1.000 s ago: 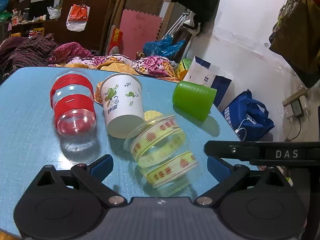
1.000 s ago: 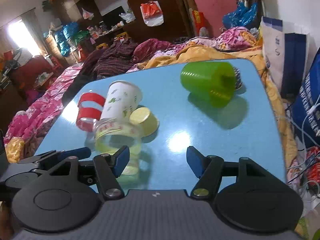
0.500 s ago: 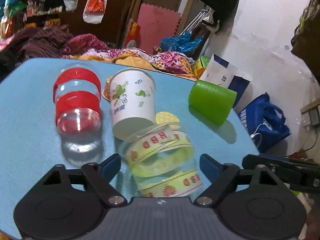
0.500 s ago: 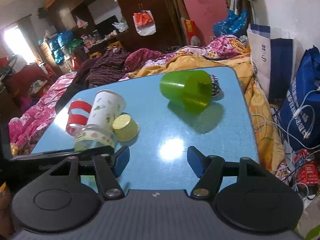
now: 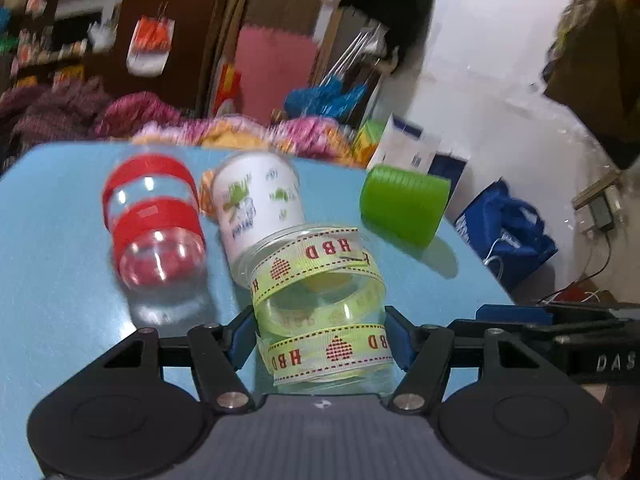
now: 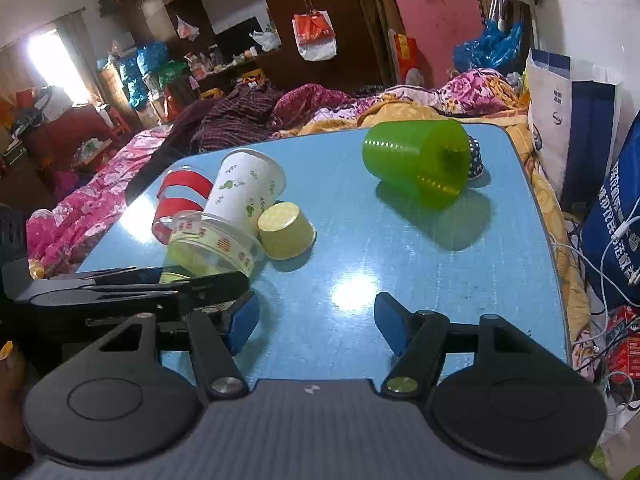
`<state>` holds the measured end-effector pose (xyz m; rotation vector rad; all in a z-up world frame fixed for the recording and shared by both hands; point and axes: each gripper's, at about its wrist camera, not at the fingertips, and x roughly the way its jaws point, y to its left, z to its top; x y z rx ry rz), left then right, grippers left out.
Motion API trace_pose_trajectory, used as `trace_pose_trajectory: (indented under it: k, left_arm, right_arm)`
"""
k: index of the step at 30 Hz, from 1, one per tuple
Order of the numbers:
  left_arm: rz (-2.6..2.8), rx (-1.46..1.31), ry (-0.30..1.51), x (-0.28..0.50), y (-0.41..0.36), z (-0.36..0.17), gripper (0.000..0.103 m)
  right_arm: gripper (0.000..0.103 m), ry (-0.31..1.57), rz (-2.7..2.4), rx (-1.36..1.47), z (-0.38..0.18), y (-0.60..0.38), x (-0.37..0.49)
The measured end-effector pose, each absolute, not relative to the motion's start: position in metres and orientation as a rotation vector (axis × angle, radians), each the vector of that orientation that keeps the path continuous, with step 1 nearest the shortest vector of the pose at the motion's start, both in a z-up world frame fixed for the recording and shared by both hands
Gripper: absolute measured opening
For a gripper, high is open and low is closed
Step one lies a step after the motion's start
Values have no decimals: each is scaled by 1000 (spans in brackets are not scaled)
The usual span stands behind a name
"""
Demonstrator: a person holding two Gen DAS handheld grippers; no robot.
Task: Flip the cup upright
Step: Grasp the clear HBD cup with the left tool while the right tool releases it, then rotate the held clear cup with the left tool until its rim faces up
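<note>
A clear plastic cup with yellow HBD ribbon (image 5: pixel 320 300) lies tilted on the blue table (image 5: pixel 60 260). My left gripper (image 5: pixel 320 340) is shut on its lower part, both blue pads against its sides. The cup also shows in the right wrist view (image 6: pixel 208 246), with the left gripper (image 6: pixel 192 284) beside it. My right gripper (image 6: pixel 316 320) is open and empty over the table's near part, to the right of the cup.
A clear cup with red bands (image 5: pixel 156 220), a white paper cup (image 5: pixel 256 204), a green cup (image 6: pixel 416 164) and a small yellow cup (image 6: pixel 286 230) lie on the table. A dark dotted thing (image 6: pixel 476 156) sits behind the green cup. Bags stand off the right edge.
My left gripper moved forward around the ribbon cup and shut on it. The cup now stands more tilted up. My right gripper stayed open and shifted slightly.
</note>
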<state>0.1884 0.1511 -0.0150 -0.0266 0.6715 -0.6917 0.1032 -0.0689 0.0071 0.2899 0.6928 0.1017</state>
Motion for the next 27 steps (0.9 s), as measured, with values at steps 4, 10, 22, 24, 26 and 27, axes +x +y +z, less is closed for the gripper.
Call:
trace_pose_trajectory:
  k: [4, 10, 22, 24, 26, 27]
  left_arm:
    - [-751, -24, 546, 179, 164, -18, 68]
    - [-777, -23, 471, 181, 168, -21, 68]
    - [-779, 14, 455, 181, 164, -20, 69]
    - [-780, 22, 447, 179, 165, -21, 69]
    - [-781, 28, 446, 178, 164, -22, 69]
    - [-784, 28, 447, 178, 164, -22, 69]
  right_arm:
    - [66, 651, 111, 290, 7, -62, 98]
    - [66, 621, 142, 292, 1, -46, 98]
    - [66, 609, 146, 291, 3, -49, 95]
    - [66, 608, 143, 293, 3, -50, 94]
    - [66, 609, 140, 294, 4, -52, 94]
    - [66, 607, 140, 295, 4, -52, 94]
